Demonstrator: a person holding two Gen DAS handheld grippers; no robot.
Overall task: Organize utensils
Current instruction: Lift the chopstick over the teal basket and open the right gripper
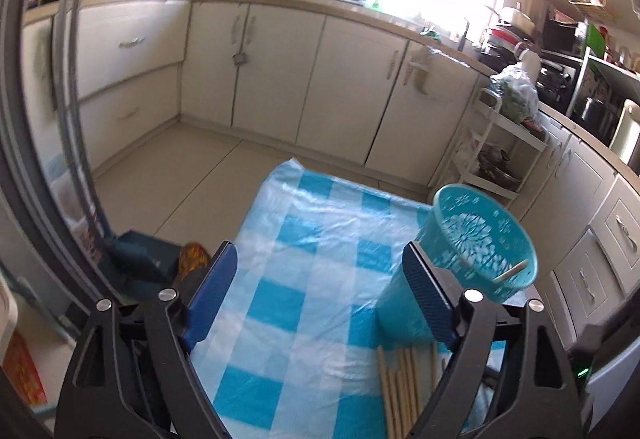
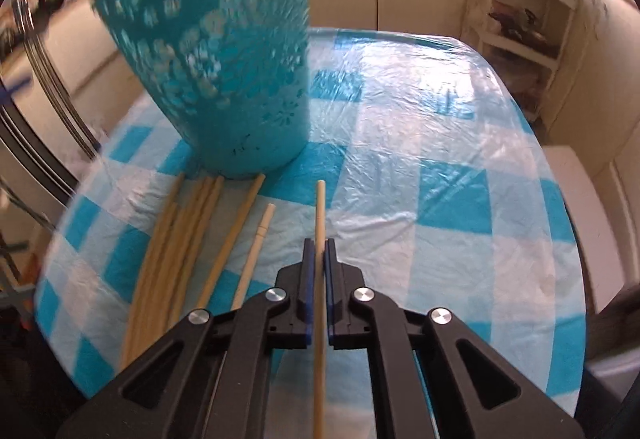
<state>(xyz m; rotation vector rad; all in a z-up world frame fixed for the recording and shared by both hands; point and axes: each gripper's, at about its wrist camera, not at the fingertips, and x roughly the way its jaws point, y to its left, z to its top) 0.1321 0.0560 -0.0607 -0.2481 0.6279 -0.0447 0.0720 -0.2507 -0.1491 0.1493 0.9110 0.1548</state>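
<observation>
R gripper (image 2: 319, 259) clamped tight on 1 chopstick (image 2: 319, 215) — stick runs straight through the pads, tip pointing at the far side, tail passing back under the body. Grip sits roughly mid-length, so it should balance ok.

L gripper (image 1: 320, 279) jaws wide, nothing between them, only checked tablecloth (image 1: 304, 239) below. Teal basket (image 1: 480, 239) stands just right of its right finger, 1 stick already in it, leaning on the rim.

Loose chopsticks (image 2: 192, 239) — about 7, bunched, some overlapping — lie on the cloth left of the held one, far ends near or touching the basket base; can't tell which.

Handling, judged: sticks are light, stiff, thin, smooth wood, and will roll on the plastic cloth. Pinch across the middle, 1 at a time; end grips likely pivot. The basket is light perforated plastic, tall with a narrow base and prob tippy — the L could steady it by the wall near the rim while the R drops the stick in tip first. Most of the job is left.
</observation>
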